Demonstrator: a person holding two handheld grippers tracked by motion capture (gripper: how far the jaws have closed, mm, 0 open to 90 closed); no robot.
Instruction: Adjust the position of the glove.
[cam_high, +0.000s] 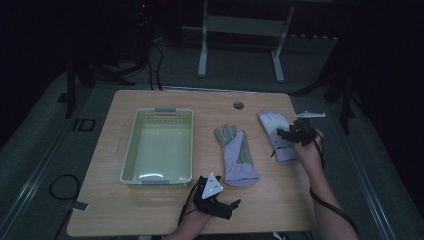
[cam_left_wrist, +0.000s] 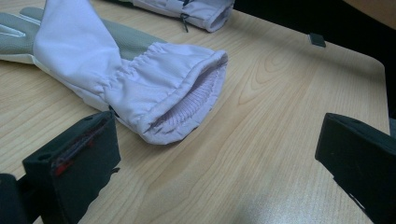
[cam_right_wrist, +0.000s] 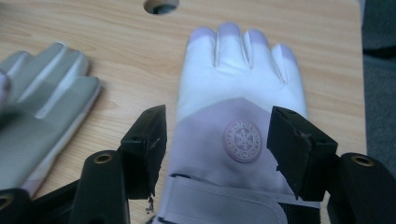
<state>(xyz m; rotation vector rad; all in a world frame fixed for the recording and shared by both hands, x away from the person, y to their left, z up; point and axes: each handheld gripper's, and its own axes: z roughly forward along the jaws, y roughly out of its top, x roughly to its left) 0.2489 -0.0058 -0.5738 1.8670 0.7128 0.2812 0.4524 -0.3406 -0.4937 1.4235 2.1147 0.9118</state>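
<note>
Two pale lilac gloves lie flat on the wooden table (cam_high: 150, 215). The palm-up glove (cam_high: 235, 155) with grey palm lies at the centre; its cuff (cam_left_wrist: 180, 100) gapes just ahead of my left gripper (cam_high: 231, 206), which rests open near the front edge with nothing between its jaws. The other glove (cam_high: 279, 134) lies back-up at the right, with a round snowflake badge (cam_right_wrist: 241, 141). My right gripper (cam_high: 285, 133) hovers over that glove's wrist, its jaws open and standing either side of the badge without pressing on it.
A pale yellow-green plastic basket (cam_high: 131, 150) stands empty on the left half of the table. A round cable hole (cam_high: 238, 105) sits near the far edge. Dark floor and a white stand lie beyond the table.
</note>
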